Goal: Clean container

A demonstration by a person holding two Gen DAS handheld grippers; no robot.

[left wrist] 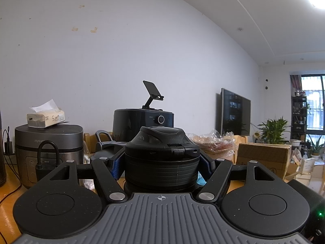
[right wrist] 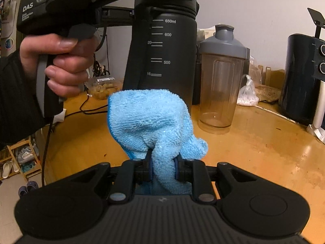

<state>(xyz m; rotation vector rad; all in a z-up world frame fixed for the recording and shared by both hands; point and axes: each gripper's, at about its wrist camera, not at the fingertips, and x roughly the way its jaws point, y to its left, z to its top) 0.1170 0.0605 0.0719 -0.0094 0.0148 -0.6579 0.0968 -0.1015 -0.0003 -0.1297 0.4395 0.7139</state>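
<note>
A black shaker bottle with a flip lid stands upright, and my left gripper is shut on its ribbed neck, pointing level. From the right wrist view the same black bottle shows white volume marks, with the left gripper and a person's hand holding it from the left. My right gripper is shut on a bunched blue microfibre cloth, whose top lies against the lower front of the bottle. The bottle's base is hidden behind the cloth.
A clear shaker with a grey lid stands right of the black bottle on the yellow wooden table. A dark air fryer, a white bag, a grape box and cables lie around. A rice cooker with tissues sits at left.
</note>
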